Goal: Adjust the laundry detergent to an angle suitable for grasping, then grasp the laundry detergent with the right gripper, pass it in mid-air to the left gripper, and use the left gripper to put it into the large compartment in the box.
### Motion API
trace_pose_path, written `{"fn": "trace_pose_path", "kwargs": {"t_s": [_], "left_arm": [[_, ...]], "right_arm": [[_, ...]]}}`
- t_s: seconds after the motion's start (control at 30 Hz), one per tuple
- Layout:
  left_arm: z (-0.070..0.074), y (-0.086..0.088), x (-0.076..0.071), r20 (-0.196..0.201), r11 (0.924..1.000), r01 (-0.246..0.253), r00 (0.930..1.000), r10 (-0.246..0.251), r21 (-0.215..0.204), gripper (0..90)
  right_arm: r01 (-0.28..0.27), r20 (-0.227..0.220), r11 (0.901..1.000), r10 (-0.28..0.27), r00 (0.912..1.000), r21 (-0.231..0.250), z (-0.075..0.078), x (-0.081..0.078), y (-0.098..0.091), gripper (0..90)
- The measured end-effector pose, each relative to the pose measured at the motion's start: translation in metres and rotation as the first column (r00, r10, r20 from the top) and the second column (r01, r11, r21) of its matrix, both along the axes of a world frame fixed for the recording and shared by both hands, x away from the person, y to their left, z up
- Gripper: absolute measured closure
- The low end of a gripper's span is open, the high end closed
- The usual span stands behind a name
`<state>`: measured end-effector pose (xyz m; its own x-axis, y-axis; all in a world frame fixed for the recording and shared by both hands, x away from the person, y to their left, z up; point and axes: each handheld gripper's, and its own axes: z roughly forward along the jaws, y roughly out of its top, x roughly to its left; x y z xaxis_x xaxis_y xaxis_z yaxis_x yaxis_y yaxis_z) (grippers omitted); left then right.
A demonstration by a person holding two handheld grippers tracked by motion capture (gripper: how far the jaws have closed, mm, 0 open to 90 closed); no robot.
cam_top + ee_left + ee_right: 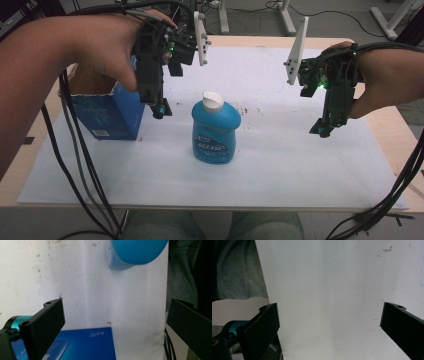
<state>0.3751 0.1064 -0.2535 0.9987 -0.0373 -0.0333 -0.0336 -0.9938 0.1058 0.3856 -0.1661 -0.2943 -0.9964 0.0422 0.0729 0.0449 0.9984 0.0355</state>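
From where I sit, the blue bottle [215, 131] stands upright on the white sheet [280, 165] that covers the counter [395, 125], roughly mid-sheet, its white flip cap [212, 100] on top, and nothing is touching it. The blue carton [107, 112] sits open-topped to its left, at the sheet's left edge, near but apart from the bottle. My reading is that the bottle has been set down upright and let go, so the placing part looks done; what is left, if anything, I would guess is a move involving the carton, or simply pulling both hands clear. My left gripper [161, 107] hangs above the gap between carton and bottle, pointing down and tipped slightly, with the hand wrapped round its body from the upper left; its fingers [47, 325] stand wide apart with nothing between them, and in the left gripper view I look down past them at a corner of the carton [85, 345] and the bottle's rounded base [137, 252] beyond. My right gripper [322, 129] hovers well to the right of the bottle, also pointing down at the bare sheet [332, 290], held from the right side; its fingers [262, 325] are spread wide too and carry nothing. Both cables [75, 165] trail off the near edge of the counter.
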Motion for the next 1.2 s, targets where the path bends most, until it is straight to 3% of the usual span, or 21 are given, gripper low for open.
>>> {"fn": "trace_pose_path", "kwargs": {"t_s": [0.2, 0.27, 0.43, 0.7, 0.87, 1.2], "left_arm": [[0.001, 0.008, 0.004, -0.005, 0.9985, -0.027, 0.9996, 0.027, 0.047, 1.7], [0.000, 0.010, 0.005, -0.027, 0.9968, -0.038, 0.9988, 0.040, 0.070, 1.8], [-0.003, 0.016, 0.008, -0.021, 0.9944, -0.062, 0.9977, 0.064, 0.085, 1.8], [0.002, 0.022, 0.008, -0.019, 0.9951, -0.078, 0.9967, 0.080, 0.060, 1.8], [0.006, 0.025, 0.008, -0.032, 0.9905, -0.121, 0.9919, 0.123, 0.065, 1.8], [0.009, 0.028, 0.009, -0.022, 0.9906, -0.129, 0.9913, 0.130, 0.047, 1.8]], "right_arm": [[-0.003, 0.005, 1.0000, 0.003, 1.0000, 0.000, 0.005, 0.004, 0.002, 1.4], [-0.005, 0.005, 1.0000, 0.005, 1.0000, 0.001, 0.006, 0.006, 0.003, 1.4], [-0.012, 0.001, 0.9999, 0.012, 0.9999, 0.007, 0.006, 0.012, 0.006, 1.4], [-0.018, 0.003, 0.9997, 0.017, 0.9998, 0.019, 0.010, 0.020, 0.006, 1.4], [-0.006, 0.009, 0.9999, 0.005, 0.9999, 0.016, 0.011, 0.021, 0.006, 1.4], [0.003, 0.015, 0.9996, -0.004, 0.9999, 0.030, 0.015, 0.020, 0.004, 1.4]]}}
